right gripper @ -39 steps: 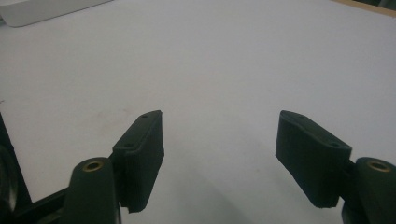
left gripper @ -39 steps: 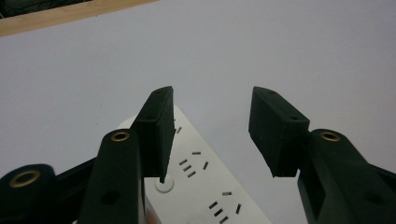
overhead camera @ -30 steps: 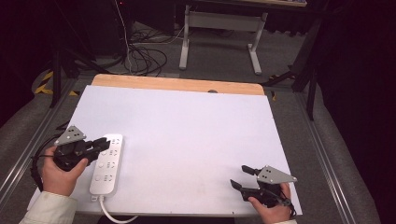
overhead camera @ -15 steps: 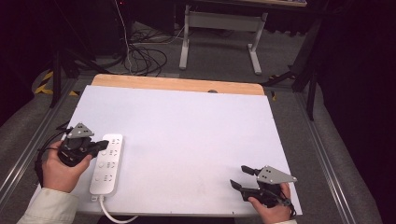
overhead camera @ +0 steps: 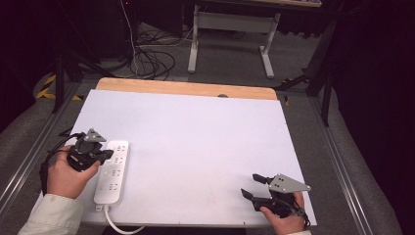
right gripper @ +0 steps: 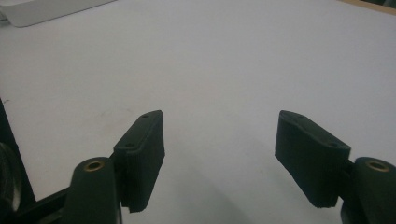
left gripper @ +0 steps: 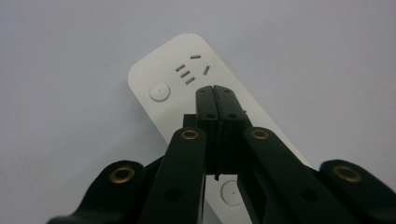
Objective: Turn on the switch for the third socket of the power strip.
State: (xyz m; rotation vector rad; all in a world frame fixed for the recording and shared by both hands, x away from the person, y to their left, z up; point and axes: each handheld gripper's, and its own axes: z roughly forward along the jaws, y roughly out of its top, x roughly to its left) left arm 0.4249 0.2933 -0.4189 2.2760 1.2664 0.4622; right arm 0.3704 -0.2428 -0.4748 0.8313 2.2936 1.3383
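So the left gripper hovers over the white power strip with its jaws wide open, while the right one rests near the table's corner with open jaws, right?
Not quite: the left gripper has its jaws shut, pressed together with nothing between them, as the left gripper view shows. It is over the white power strip. The right gripper does have open jaws, near the table's corner.

My left hand-held gripper [overhead camera: 108,155] is matte black, with a grey three-cornered plate on top and a black cable trailing behind. Its arms carry brass-ringed rivets and small dark screws. My right hand-held gripper [overhead camera: 254,186] looks the same, with thick rectangular black pads. I wear a cream long sleeve [overhead camera: 54,216].
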